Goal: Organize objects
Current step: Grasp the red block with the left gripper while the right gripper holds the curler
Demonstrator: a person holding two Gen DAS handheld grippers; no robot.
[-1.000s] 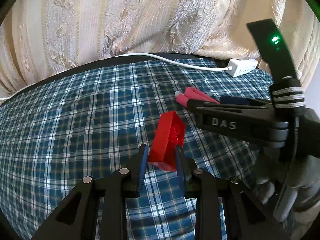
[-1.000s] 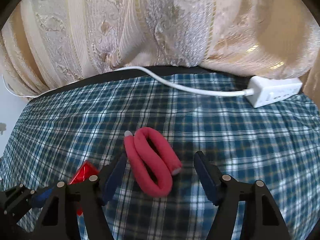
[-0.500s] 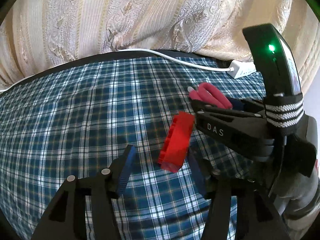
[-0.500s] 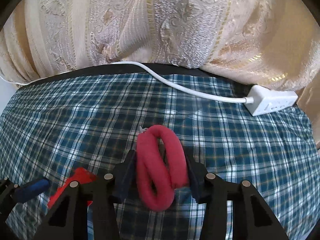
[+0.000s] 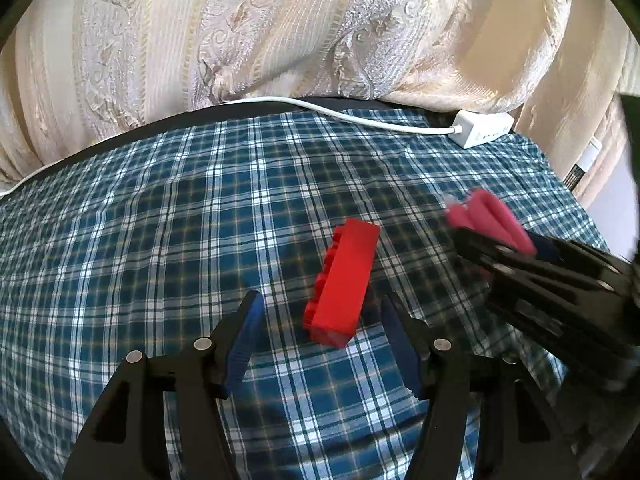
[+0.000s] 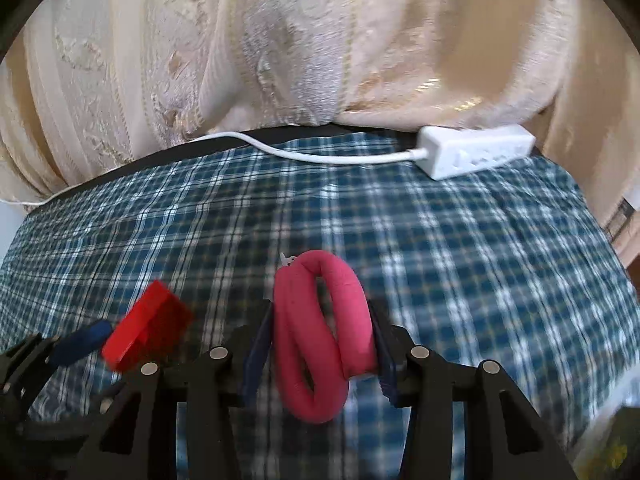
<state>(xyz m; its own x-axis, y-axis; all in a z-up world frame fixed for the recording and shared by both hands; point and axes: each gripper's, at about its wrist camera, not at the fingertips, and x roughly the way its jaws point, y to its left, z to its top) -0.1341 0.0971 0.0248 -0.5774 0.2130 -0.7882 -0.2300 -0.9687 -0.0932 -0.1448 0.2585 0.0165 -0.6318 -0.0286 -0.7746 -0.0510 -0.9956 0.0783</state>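
Note:
A red toy brick (image 5: 342,282) lies on its side on the blue plaid cloth (image 5: 160,220), between the spread fingers of my left gripper (image 5: 320,340), which is open and not touching it. The brick also shows in the right wrist view (image 6: 148,326). My right gripper (image 6: 320,344) is shut on a folded pink foam roller (image 6: 320,332) and holds it above the cloth. The roller shows blurred in the left wrist view (image 5: 490,218), in the right gripper's black fingers (image 5: 532,276).
A white power strip (image 6: 476,152) with its cable (image 6: 312,154) lies at the cloth's far edge. A cream patterned curtain (image 5: 280,28) hangs behind the table. The cloth's right edge drops off near the strip.
My left gripper opened and let go of the red brick, which now lies on the cloth. My right gripper closed on the pink roller and lifted it.

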